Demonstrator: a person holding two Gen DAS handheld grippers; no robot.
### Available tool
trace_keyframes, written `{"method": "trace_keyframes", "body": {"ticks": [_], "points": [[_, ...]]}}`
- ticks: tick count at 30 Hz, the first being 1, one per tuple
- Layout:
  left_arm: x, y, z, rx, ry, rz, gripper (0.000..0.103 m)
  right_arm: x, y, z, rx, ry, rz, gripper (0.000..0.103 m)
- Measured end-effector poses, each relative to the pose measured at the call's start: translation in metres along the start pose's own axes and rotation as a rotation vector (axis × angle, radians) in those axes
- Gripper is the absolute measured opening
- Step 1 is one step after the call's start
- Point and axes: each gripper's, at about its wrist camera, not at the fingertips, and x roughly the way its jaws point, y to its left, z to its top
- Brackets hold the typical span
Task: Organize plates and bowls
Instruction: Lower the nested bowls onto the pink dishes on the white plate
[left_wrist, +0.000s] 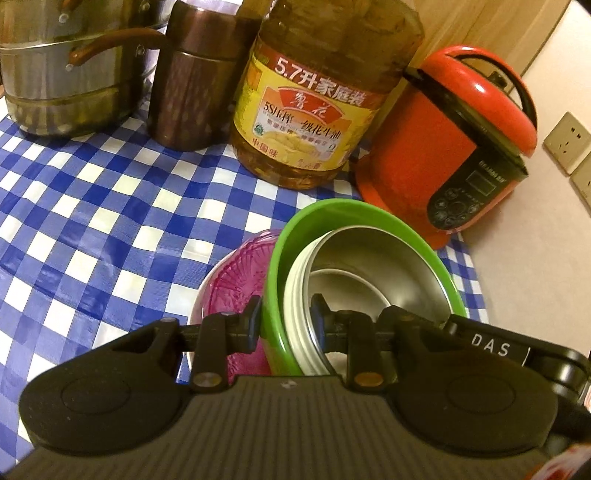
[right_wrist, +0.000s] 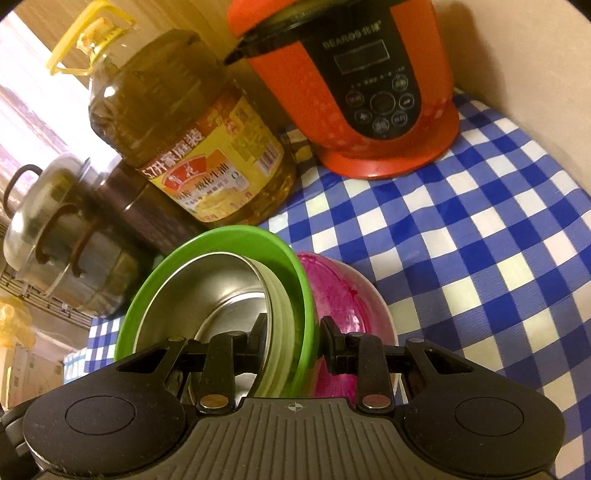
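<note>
Gripping nested stack with left gripper and right gripper, both narrowly clamped: steel bowl inside green bowl on pink bowl. Hovering at 6 o'clock from oil bottle; setting down remaining.

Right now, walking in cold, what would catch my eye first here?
Probably the green bowl in the foreground, a steel bowl nested inside it and a pink bowl beneath, with the left gripper and the right gripper each clamped on opposite sides of its rim. Behind it on the blue checked cloth stand a big oil jug and a red cooker.
</note>
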Motion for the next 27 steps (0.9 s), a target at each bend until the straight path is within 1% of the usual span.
{"method": "trace_keyframes", "body": {"ticks": [8,27], "points": [[0.012,0.004,0.000,0.020,0.008,0.010,0.025,0.015,-0.004,-0.002,-0.003,0.010,-0.005,0.029],[0.022,0.008,-0.001,0.036,0.019,0.016,0.025,0.025,-0.002,-0.003,-0.024,0.022,-0.019,0.029]]}}
